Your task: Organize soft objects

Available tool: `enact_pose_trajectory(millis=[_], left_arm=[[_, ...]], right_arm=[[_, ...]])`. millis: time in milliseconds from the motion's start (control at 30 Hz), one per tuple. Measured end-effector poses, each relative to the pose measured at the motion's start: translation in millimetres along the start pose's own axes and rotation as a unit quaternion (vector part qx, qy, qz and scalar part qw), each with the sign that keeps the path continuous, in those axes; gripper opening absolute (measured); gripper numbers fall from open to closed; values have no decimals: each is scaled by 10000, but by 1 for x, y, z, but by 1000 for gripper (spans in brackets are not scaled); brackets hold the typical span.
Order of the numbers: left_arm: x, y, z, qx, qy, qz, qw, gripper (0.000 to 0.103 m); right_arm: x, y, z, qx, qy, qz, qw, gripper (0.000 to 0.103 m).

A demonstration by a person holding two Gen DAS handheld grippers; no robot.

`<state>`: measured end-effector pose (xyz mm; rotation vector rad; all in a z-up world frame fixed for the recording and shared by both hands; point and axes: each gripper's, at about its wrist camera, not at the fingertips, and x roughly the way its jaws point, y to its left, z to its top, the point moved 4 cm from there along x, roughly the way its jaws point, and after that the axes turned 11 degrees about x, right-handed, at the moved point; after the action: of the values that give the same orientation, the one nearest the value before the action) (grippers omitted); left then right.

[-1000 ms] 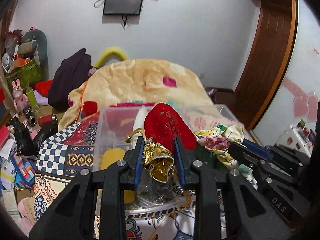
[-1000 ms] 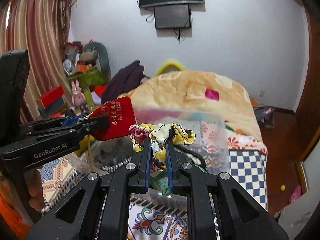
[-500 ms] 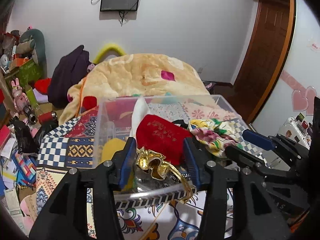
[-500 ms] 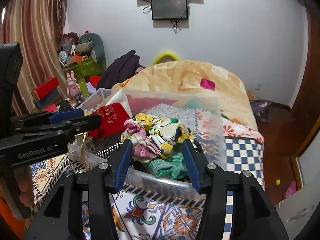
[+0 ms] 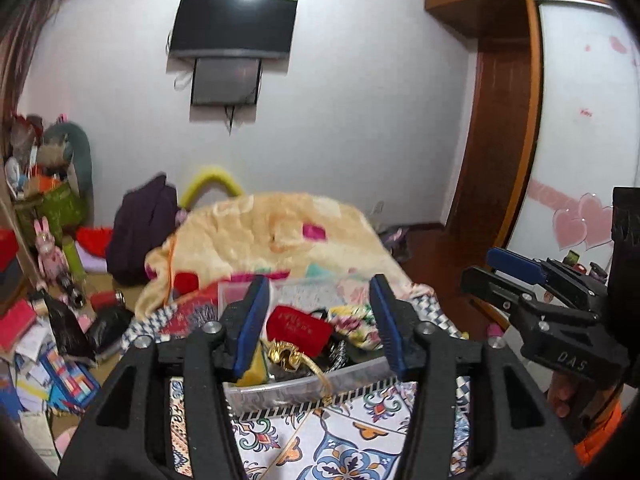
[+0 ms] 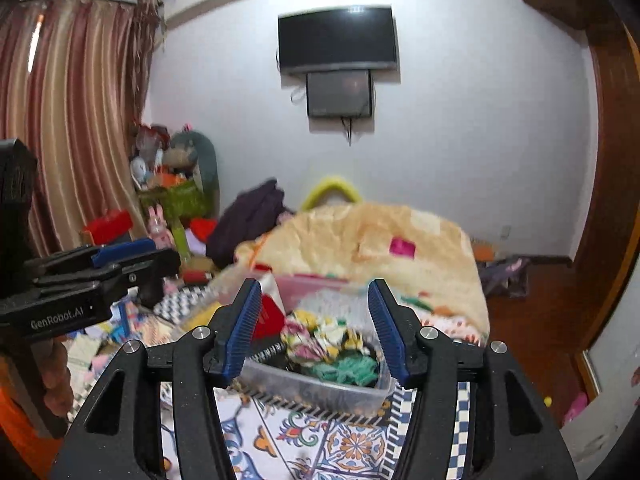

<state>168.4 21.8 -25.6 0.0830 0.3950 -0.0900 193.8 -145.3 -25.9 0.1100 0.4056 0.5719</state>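
My left gripper [image 5: 318, 324] has its jaws spread wide and released; nothing sits between them or touches them. My right gripper [image 6: 316, 328] is in the same condition: jaws wide apart, holding nothing.

Both grippers are raised above and short of the clear plastic bin [image 6: 320, 390], which rests on the patterned cloth [image 6: 344, 444] covering the worktop.

Contents of the bin:
- 1 red pouch [image 5: 299, 328], lying near the bin's left side, with its gold drawstring top [image 5: 285, 354] toward the near wall and a gold cord [image 5: 318, 376] draped over the rim.
- 1 floral fabric bundle [image 6: 320, 334], to the right of the pouch.
- 1 green knitted item [image 6: 352, 370], just in front of the bundle, against the near wall.

The right wrist view is motion-blurred, so finer detail of the bin contents cannot be read.
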Motion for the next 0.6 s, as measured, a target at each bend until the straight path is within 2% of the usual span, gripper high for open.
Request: enact_pose_trajectory(millis=[167,267,433,500,600], left_arm=[[-35,-11,13,165,-443,186,9987,66],[-48,-16,15,240,-596,222,9977,74],[-62,-20,16,290,-768,301,9962,86],[-65,-20,16,276,-808,343,9958,94],[-69,-19,16,254,-850,361,9954,99]], right_arm=[[-30,8,12,29,-391,166,9991,56],[-42,12,14,49,-607,157,9980,73],[-50,18,13,15,-735,170,9971,80],[-52,18,12,20,-774,163,9969,85],[-51,18,11,31,-800,159,9967,92]])
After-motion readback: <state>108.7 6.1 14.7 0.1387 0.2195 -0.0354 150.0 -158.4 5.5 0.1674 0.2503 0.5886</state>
